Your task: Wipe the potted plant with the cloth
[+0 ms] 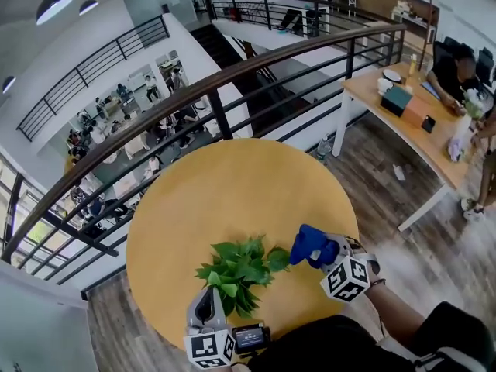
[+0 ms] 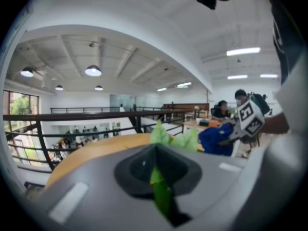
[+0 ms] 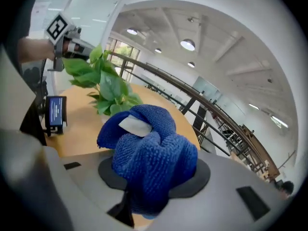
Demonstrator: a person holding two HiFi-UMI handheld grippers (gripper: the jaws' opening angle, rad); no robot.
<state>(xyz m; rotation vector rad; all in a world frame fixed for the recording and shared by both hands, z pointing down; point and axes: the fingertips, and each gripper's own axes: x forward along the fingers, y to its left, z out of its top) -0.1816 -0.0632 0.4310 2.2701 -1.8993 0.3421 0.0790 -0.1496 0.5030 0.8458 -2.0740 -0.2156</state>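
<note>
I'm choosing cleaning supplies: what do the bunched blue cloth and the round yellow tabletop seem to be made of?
Bunched blue cloth: likely microfibre terry, matte; nubby looped pile, white sewn-in label.
Round yellow tabletop: probably painted or laminated board, smooth satin; even colour, no visible grain.

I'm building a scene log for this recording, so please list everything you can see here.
round table: one, yellow, centre of the head view.
potted plant: one, green, near edge of the round table; pot hidden under its leaves.
cloth: one, blue, bunched, just right of the potted plant.
screen device: one, black, small, at the round table's near edge.
railing: one, dark, curving behind the round table.
long table: one, light wood, upper right, people and small items at it.
left gripper: one, grey, shut on a leaf of the potted plant.
right gripper: one, grey, shut on the cloth.
</note>
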